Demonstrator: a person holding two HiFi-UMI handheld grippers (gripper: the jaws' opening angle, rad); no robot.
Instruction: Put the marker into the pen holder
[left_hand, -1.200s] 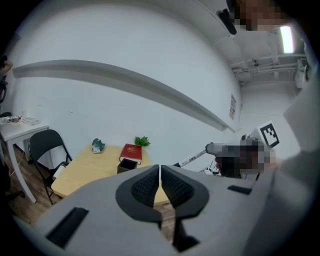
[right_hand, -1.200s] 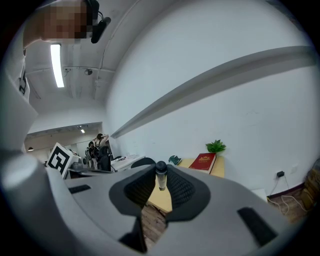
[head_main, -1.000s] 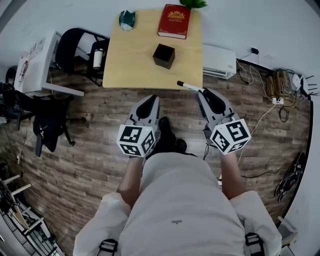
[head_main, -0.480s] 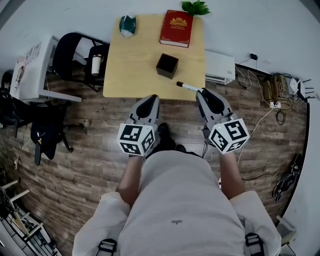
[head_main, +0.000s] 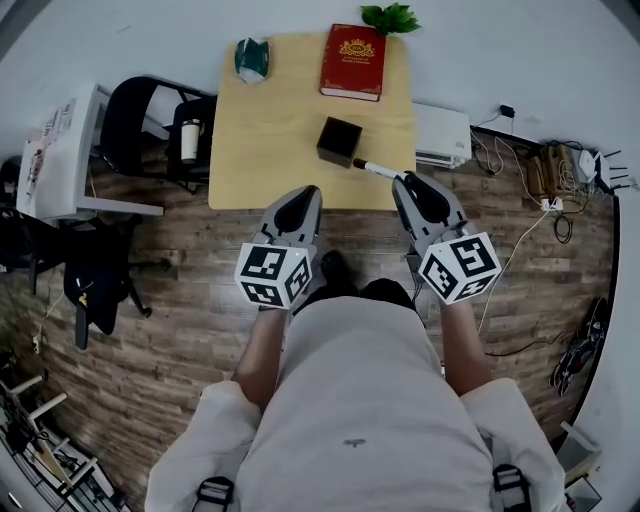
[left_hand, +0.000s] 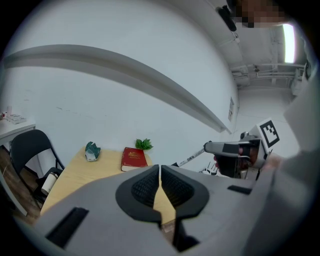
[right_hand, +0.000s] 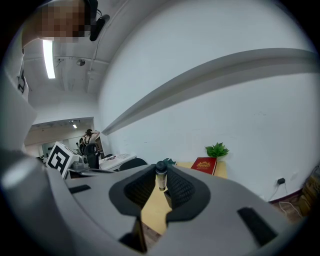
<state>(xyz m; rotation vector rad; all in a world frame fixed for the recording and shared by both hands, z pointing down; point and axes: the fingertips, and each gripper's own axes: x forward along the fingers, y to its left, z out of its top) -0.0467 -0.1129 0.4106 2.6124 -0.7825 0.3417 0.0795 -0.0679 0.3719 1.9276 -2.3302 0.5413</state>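
A white marker (head_main: 378, 169) with a black cap sticks out leftward from my right gripper (head_main: 405, 181), which is shut on it. Its capped tip lies just right of the black cube pen holder (head_main: 339, 141) on the wooden table (head_main: 262, 130). In the right gripper view the marker (right_hand: 161, 175) stands end-on between the jaws. In the left gripper view the marker (left_hand: 191, 157) is held by the right gripper (left_hand: 230, 150) at right. My left gripper (head_main: 299, 196) is shut and holds nothing, at the table's near edge.
A red book (head_main: 354, 62), a green plant (head_main: 390, 16) and a teal crumpled object (head_main: 251, 55) sit at the table's far side. A black chair (head_main: 140, 115) with a bottle (head_main: 187, 140) stands left. A white unit (head_main: 442, 133) and cables (head_main: 560, 175) lie right.
Both grippers have moved forward toward the table. The marker tip has gone from the table's near edge to just beside the pen holder.
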